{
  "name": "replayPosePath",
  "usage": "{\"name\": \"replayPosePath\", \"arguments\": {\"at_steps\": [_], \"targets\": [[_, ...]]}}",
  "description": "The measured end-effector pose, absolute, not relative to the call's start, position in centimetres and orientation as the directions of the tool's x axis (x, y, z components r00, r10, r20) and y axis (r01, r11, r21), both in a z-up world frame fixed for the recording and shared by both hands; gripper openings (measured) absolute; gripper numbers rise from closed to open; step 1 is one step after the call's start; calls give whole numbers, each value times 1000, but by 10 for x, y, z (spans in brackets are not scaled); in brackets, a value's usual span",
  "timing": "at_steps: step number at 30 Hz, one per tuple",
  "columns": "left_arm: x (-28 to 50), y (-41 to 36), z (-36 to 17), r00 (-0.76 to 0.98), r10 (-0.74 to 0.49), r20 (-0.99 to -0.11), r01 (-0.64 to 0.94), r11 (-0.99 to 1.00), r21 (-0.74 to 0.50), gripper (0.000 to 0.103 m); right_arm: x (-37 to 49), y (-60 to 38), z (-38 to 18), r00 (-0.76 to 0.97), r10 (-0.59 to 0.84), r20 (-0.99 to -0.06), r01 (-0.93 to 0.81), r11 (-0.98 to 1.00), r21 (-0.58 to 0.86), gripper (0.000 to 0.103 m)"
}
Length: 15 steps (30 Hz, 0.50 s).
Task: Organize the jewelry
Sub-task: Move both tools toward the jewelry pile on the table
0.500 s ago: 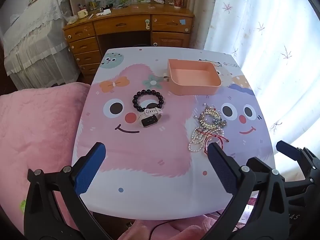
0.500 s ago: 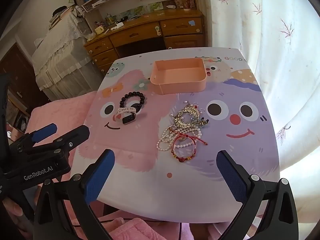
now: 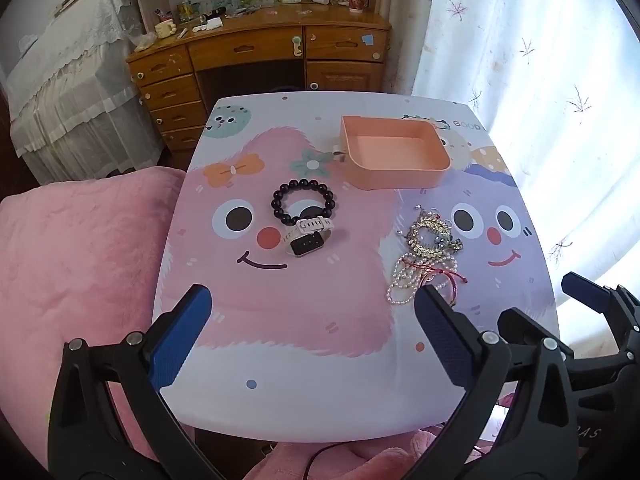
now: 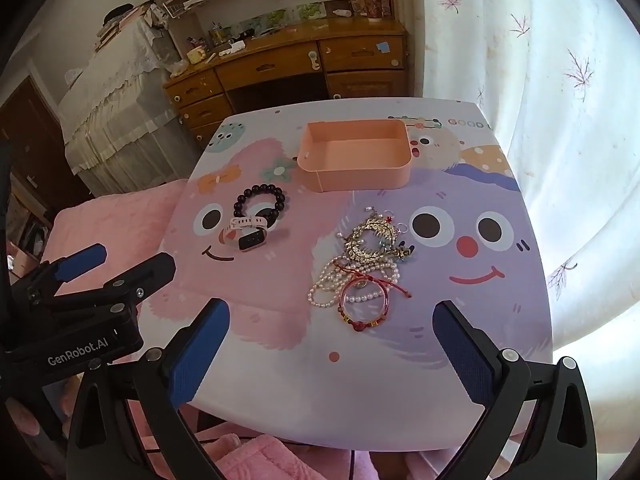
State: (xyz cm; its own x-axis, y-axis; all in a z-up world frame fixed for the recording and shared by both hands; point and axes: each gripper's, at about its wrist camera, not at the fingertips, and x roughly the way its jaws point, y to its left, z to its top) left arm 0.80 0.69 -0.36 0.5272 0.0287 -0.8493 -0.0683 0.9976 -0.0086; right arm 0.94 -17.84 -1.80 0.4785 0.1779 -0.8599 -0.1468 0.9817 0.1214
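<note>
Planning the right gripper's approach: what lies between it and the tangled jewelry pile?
Only bare printed tabletop separates the open right gripper from the jewelry pile, seen in the right wrist view.

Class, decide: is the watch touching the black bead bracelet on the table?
Touching. In the right wrist view the watch strap lies across the near side of the black bead bracelet, with no gap between them.

I see a smooth, shiny cartoon-printed bench (image 3: 280,320), a matt peach plastic tray (image 3: 394,152), glossy round black bead bracelet (image 3: 303,202), and fluffy pink cloth blanket (image 3: 80,260).
</note>
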Motion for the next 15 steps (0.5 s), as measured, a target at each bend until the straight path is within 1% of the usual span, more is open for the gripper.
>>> {"name": "replayPosePath", "arguments": {"at_steps": [15], "targets": [[4, 11, -7, 518, 46, -854, -80, 997, 6, 101, 3, -175, -13, 507, 144, -850, -133, 987, 88, 103]]}}
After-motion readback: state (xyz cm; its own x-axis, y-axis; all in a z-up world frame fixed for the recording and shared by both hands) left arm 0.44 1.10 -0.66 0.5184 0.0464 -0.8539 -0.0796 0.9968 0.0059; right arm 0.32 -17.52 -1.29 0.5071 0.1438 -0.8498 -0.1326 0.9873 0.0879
